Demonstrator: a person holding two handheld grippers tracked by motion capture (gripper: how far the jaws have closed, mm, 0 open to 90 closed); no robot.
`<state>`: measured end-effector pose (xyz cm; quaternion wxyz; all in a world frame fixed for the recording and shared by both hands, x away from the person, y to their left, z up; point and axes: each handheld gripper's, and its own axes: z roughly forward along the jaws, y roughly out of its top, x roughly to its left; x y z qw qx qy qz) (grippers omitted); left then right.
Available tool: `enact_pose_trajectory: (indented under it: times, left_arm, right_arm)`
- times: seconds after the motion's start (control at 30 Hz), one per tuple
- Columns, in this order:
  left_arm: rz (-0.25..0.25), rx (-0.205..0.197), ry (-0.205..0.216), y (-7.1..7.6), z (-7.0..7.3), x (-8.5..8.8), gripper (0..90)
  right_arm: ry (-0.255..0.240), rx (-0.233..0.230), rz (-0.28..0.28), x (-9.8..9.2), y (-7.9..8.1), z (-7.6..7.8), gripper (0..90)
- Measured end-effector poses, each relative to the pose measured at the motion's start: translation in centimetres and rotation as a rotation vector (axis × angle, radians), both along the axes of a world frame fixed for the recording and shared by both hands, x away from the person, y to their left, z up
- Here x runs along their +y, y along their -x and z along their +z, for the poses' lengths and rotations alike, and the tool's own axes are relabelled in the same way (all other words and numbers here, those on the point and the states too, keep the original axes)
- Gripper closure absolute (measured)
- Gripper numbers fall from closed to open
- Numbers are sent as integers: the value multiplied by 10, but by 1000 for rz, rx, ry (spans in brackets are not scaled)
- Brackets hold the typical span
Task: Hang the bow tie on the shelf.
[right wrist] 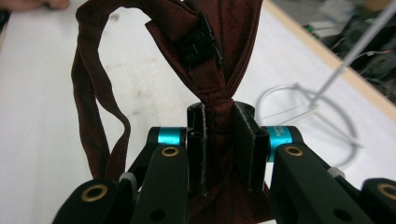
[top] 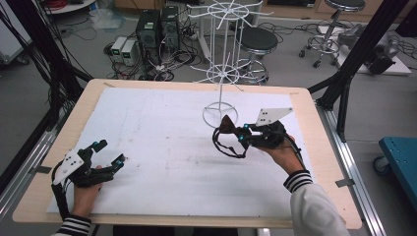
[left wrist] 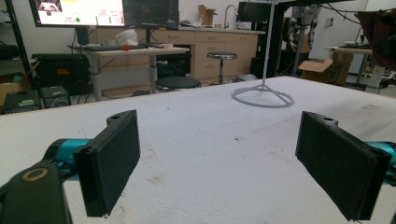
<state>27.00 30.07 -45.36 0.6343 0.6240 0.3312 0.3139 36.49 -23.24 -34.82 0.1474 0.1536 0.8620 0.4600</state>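
Now right tongs (right wrist: 219,144) pinch the bow tie (right wrist: 219,56) at its knot.

No readable text — labels all too blurred.

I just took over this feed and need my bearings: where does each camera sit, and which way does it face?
High view: above the person's side, looking forward and down on the table; both forearms, left gripper, right gripper show.
Left gripper view: low over the table, between its open jaws, toward the white wire rack.
Right gripper view: along jaws clamped on a dark red bow tie.
All share the rack's ring base.
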Motion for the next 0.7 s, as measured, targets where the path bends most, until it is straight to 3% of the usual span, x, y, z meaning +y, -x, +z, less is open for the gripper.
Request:
enact_pose_trajectory:
  times: [0.1, 0.7]
  left_arm:
    - [0, -1, 0, 0, 0, 0, 143]
    - [1, -1, 2, 0, 0, 0, 143]
  right_arm:
    - [-58, -7, -58, -8, 0, 5, 764]
    - [-153, -104, -203, -26, 2, 26, 767]
